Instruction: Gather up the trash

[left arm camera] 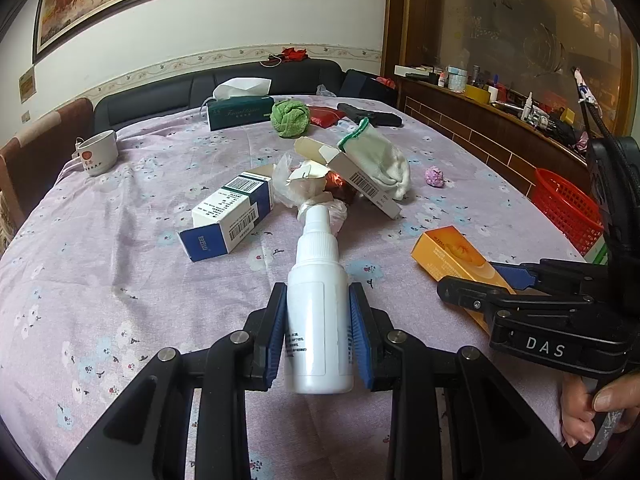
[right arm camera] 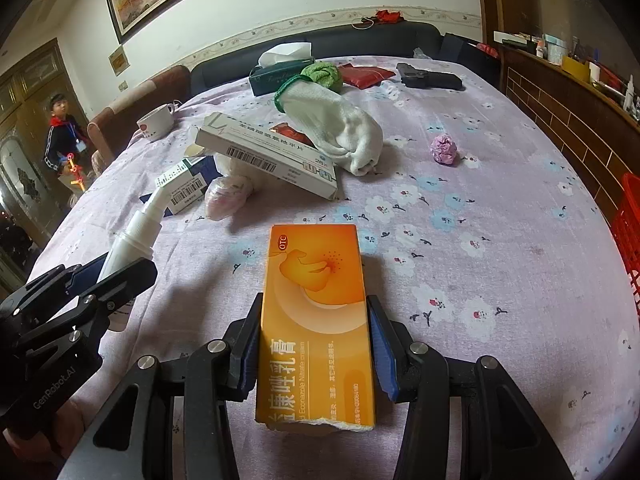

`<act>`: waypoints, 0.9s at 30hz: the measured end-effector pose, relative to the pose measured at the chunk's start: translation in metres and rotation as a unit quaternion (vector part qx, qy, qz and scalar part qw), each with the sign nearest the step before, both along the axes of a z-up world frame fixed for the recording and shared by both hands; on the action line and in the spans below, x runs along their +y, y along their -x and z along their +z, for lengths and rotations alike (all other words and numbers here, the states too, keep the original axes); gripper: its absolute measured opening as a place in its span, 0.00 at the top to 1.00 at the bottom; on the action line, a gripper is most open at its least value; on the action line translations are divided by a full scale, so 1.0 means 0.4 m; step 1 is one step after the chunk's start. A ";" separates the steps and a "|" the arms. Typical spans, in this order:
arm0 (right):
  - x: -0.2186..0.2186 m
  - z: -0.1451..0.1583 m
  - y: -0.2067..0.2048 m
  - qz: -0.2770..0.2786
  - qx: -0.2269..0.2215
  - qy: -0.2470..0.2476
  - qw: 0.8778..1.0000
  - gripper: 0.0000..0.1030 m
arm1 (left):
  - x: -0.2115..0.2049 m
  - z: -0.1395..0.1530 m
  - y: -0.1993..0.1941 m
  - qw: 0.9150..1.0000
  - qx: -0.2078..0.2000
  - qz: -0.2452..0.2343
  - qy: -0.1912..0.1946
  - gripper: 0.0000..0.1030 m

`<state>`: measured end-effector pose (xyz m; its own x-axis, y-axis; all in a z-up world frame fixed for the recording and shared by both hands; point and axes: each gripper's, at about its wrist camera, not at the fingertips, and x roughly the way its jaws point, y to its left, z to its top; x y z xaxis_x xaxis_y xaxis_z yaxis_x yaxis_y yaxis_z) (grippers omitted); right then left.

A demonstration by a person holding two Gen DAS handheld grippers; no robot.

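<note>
- The left gripper (left arm camera: 318, 328) grasps a white spray bottle (left arm camera: 318, 300) between its 2 fingers, nozzle pointing forward over the tabletop (left arm camera: 120, 280).
- The right gripper (right arm camera: 314, 344) is clenched on an orange ointment box (right arm camera: 316, 320), near end torn.
- More trash lies ahead: a blue-and-white box (left arm camera: 228, 216), crumpled plastic wrap (left arm camera: 304, 188), a long white box (right arm camera: 268, 156) and a purple paper ball (right arm camera: 444, 149).
- A red basket (left arm camera: 568, 208) stands at the right edge.

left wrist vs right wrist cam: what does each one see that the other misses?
Only the left wrist view shows the white spray bottle whole between the left gripper's pads. Only the right wrist view shows the orange box's printed face and torn near end, held in the right gripper, plus a child at far left. Both share the white glove and red basket.
</note>
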<state>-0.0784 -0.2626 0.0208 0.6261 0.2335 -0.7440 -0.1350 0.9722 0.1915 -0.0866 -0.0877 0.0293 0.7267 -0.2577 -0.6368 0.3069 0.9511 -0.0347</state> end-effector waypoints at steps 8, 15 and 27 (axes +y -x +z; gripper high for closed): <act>0.005 0.005 0.005 -0.004 -0.009 0.015 1.000 0.51 | 0.002 0.000 -0.003 1.000 0.001 0.003 -0.001 0.72; 0.016 0.007 0.011 -0.013 -0.014 0.041 0.999 0.51 | 0.005 0.000 -0.005 1.000 0.003 0.004 -0.001 0.72; 0.021 0.005 0.007 -0.014 -0.011 0.053 0.998 0.51 | 0.008 -0.001 -0.002 1.000 0.001 0.004 -0.001 0.72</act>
<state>-0.0812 -0.2543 0.0228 0.6477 0.1354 -0.7498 -0.1099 0.9904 0.0839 -0.0859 -0.0845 0.0288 0.7276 -0.2513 -0.6383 0.2997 0.9534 -0.0337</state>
